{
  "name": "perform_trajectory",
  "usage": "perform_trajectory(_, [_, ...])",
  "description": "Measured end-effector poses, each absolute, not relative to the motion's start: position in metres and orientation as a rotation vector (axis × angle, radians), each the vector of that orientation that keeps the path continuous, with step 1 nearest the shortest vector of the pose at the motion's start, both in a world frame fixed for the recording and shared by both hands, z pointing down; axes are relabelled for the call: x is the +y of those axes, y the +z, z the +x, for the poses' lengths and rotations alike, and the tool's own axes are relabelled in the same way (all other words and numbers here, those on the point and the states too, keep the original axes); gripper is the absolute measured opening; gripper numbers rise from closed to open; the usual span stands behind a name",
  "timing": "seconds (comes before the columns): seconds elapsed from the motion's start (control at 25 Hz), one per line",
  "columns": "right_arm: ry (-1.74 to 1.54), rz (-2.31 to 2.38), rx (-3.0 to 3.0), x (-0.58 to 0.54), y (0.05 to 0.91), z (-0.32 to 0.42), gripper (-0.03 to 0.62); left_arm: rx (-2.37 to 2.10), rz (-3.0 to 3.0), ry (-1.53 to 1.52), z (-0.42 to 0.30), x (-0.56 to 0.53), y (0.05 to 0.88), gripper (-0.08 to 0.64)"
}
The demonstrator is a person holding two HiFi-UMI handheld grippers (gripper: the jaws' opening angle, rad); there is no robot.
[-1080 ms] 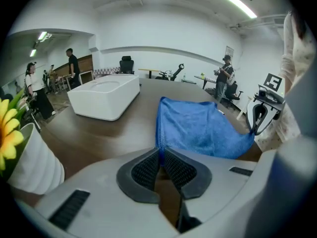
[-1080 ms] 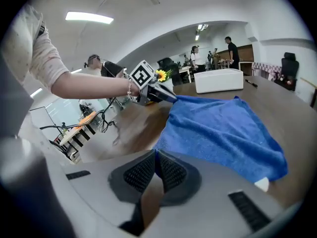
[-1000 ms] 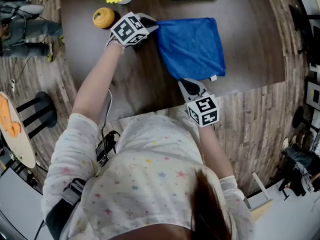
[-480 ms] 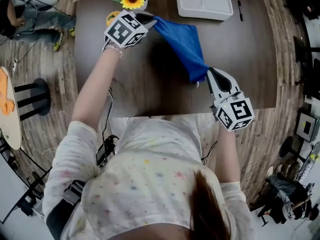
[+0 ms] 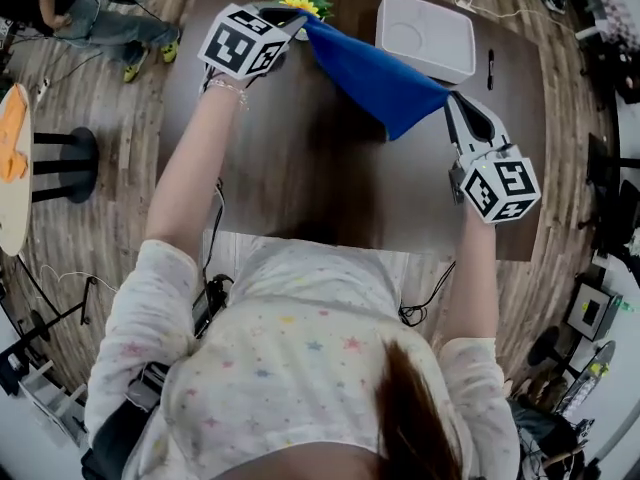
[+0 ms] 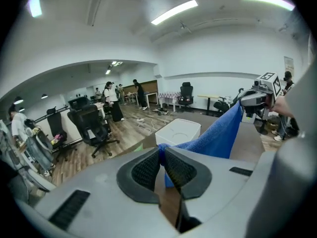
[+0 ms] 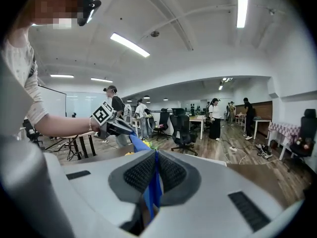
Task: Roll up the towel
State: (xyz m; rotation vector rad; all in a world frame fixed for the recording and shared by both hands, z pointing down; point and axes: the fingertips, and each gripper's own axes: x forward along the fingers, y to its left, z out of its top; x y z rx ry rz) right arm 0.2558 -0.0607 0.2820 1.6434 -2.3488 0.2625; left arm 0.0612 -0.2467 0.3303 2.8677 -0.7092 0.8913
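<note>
The soft blue cloth towel (image 5: 375, 73) hangs in the air above the dark brown counter (image 5: 330, 188). It is stretched long, with one corner pinched by the left gripper (image 5: 298, 20) and one by the right gripper (image 5: 455, 103). Its loose edge droops to a point.

Head view overhead; opposed gripper views sharing towel (image 5: 375, 73)

Pale star-print shirt (image 5: 290, 348), elbow-length sleeves (image 5: 150, 288); bracelet (image 5: 228, 86); grey left gripper (image 5: 303, 20), right gripper (image 5: 450, 98), black-white marker cubes (image 5: 243, 46)
</note>
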Motion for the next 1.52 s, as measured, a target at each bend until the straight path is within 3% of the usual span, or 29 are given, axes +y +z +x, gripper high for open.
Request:
perform_trajectory(0.36, [0.162, 1.506, -2.475, -0.096, 0.276, 0.249, 0.014, -0.942, 2.835, 0.679, 0.013, -0.228, 0.29, 0.034])
perform_trajectory(0.6, [0.295, 1.292, -2.502, -0.036, 0.356, 0.222, 0.014, -1.011, 2.654, 0.533, -0.028, -0.139, 0.374, 0.034])
perform_trajectory(0.84, [0.506, 1.102, -2.447, 0.048, 0.447, 0.2, 0.014, -0.95, 2.506, 0.598, -0.049, -0.044, 0.466, 0.035])
perform_trajectory(1.36, [0.65, 0.907, -2.312, 0.146, 0.527, 0.182, 0.015, -0.89, 2.341, 0.747, -0.076, 0.067, 0.546, 0.037])
perform_trajectory(1.44, [0.669, 0.904, -2.29, 0.153, 0.532, 0.184, 0.015, -0.875, 2.317, 0.779, -0.08, 0.078, 0.554, 0.049])
perform_trajectory(1.52, [0.697, 0.897, -2.267, 0.159, 0.538, 0.185, 0.019, -0.892, 2.304, 0.806, -0.086, 0.082, 0.559, 0.119])
